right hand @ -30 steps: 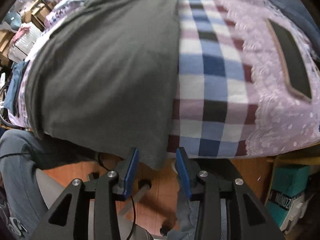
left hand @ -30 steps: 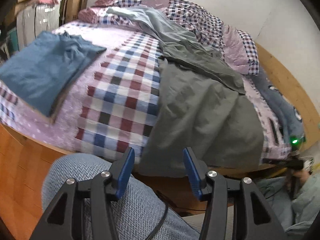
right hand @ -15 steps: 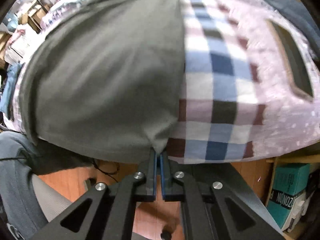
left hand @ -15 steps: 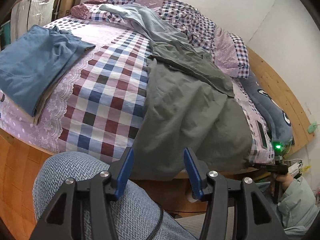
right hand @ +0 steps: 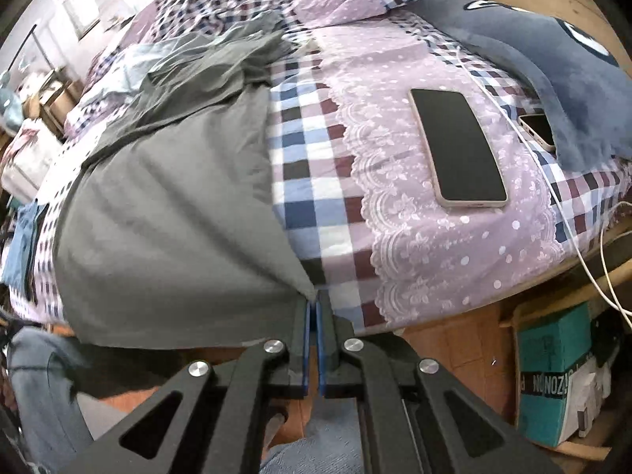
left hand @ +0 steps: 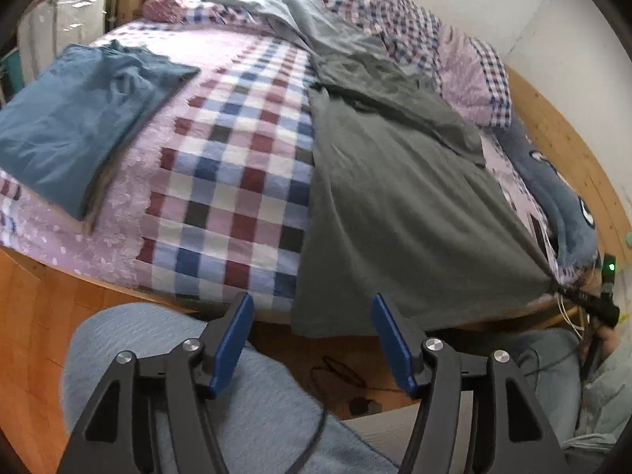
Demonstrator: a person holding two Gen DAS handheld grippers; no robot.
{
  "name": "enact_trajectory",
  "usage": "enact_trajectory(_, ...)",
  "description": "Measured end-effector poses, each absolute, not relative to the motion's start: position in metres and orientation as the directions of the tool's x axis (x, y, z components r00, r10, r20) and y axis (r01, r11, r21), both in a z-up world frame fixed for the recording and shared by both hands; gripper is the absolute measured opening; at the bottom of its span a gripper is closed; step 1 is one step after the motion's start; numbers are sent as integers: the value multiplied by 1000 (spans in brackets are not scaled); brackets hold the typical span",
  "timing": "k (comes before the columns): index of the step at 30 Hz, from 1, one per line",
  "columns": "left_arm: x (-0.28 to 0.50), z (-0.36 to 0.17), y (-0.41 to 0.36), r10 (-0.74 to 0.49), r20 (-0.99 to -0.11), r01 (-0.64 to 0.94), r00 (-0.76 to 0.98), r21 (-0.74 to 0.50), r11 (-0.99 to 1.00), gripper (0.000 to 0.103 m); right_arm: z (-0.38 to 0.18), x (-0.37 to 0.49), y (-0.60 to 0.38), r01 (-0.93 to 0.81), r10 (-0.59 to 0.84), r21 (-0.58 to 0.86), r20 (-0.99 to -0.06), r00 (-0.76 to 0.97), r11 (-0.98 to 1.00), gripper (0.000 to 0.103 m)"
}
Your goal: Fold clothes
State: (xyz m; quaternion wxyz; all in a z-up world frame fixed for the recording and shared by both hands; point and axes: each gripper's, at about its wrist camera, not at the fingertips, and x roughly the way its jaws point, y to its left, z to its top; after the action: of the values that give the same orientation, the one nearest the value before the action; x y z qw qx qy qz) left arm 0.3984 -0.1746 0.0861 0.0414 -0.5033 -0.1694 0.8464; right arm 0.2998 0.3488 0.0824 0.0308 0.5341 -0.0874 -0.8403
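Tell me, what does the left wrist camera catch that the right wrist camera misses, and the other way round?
Only the left view shows the open left gripper hanging free and the folded blue garment lying flat. Only the right view shows the big phone, a second phone half under the blue plush, a white cable and a teal box. Both show the grey shirt on the checked bed, its corner clamped in the right gripper.

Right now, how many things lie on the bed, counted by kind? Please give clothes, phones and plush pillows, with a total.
Clothes: 3, the grey shirt, the blue folded garment and the pale grey-green garment near the pillows.
Phones: 2, the large phone and the small phone, partly under the plush pillow.
Plush pillows: 1, the blue plush pillow.
Total: 6
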Motion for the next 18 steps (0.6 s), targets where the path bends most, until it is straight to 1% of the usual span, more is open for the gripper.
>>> enact_trajectory(6,363,50,-151,274,-905,72,-325,-312,-947,68,78,281,350,-75,-155,209,-882,-445,-975,1)
enact_trajectory(13,339,-1,-146,273,-954,90,-121,-284,-955,68,84,273,334,-26,-199,237,-864,-464,-971,1)
enact_trajectory(16,339,-10,-150,284,-954,102,-95,-293,-951,68,84,268,327,-13,-208,242,-860,-466,-970,1)
enact_trajectory(18,337,-11,-150,293,-950,102,-110,-305,-947,68,85,265,323,-5,-213,243,-859,-466,-970,1)
